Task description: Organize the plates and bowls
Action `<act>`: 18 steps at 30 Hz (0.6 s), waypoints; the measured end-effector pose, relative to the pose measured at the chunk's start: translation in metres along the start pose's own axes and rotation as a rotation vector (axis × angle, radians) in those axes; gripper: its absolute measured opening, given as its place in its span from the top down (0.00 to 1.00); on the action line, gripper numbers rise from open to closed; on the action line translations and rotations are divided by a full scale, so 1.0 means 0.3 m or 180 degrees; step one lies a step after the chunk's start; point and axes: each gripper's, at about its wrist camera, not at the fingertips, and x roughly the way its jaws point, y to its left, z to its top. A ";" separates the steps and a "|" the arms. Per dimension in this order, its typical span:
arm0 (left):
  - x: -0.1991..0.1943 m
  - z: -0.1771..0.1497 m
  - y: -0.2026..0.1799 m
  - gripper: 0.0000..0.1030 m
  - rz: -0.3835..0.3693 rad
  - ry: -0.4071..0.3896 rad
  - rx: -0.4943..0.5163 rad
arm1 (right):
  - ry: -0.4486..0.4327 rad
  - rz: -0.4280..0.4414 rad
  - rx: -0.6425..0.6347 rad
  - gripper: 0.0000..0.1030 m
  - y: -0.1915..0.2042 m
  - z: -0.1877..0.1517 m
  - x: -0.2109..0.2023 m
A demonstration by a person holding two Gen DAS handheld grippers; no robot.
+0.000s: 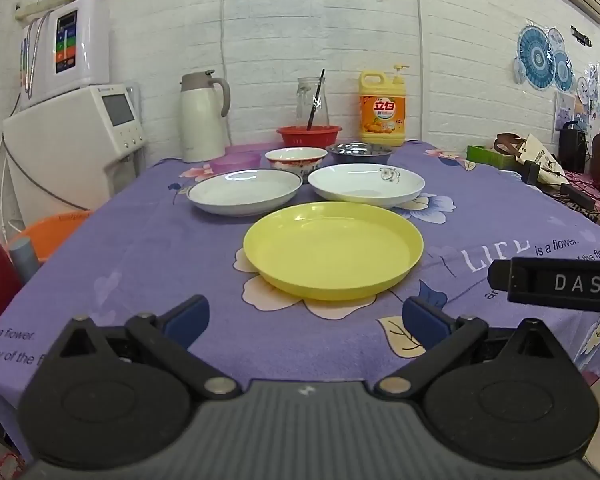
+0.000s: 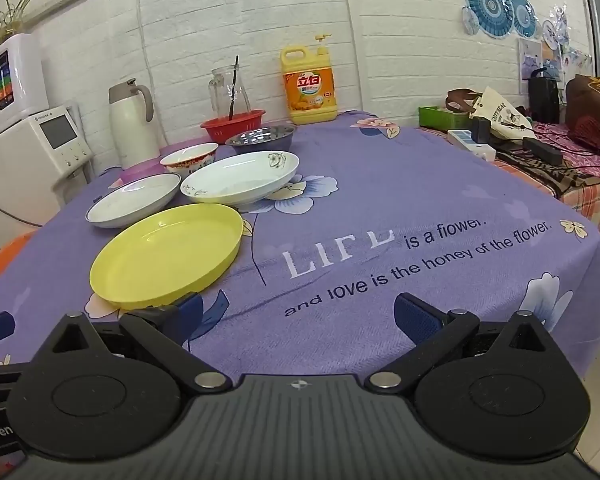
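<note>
Where purple tablecloth [image 1: 148, 264] spreads, yellow plate [image 1: 332, 250] flat, rim upward.

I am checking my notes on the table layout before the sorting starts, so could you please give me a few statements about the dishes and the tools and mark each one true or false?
1. The yellow plate is the dish nearest the left tool. True.
2. The yellow plate holds a bowl. False: it is empty.
3. Both tools stand open and hold nothing. True; the right tool grips nothing either.
4. The two white plates are stacked. False: they lie side by side on the purple tablecloth.
5. The metal bowl sits behind the white plates, before the detergent bottle. True.
</note>
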 end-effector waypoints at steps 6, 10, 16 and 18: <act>0.019 0.043 0.017 0.01 -0.0028 0.0020 -0.0006 | -0.0019 -0.0039 -0.0115 0.00 0.042 0.038 0.007; 0.028 0.082 0.025 0.01 -0.0034 0.0012 -0.0016 | -0.0029 -0.0030 -0.0217 0.00 0.068 0.071 0.022; 0.058 0.143 0.027 0.01 -0.0038 0.0018 -0.0012 | -0.0068 0.0007 -0.0158 0.00 0.086 0.117 0.028; 0.079 0.160 0.028 0.01 -0.0030 0.0048 -0.0009 | -0.0054 -0.0005 -0.0162 0.00 0.084 0.137 0.044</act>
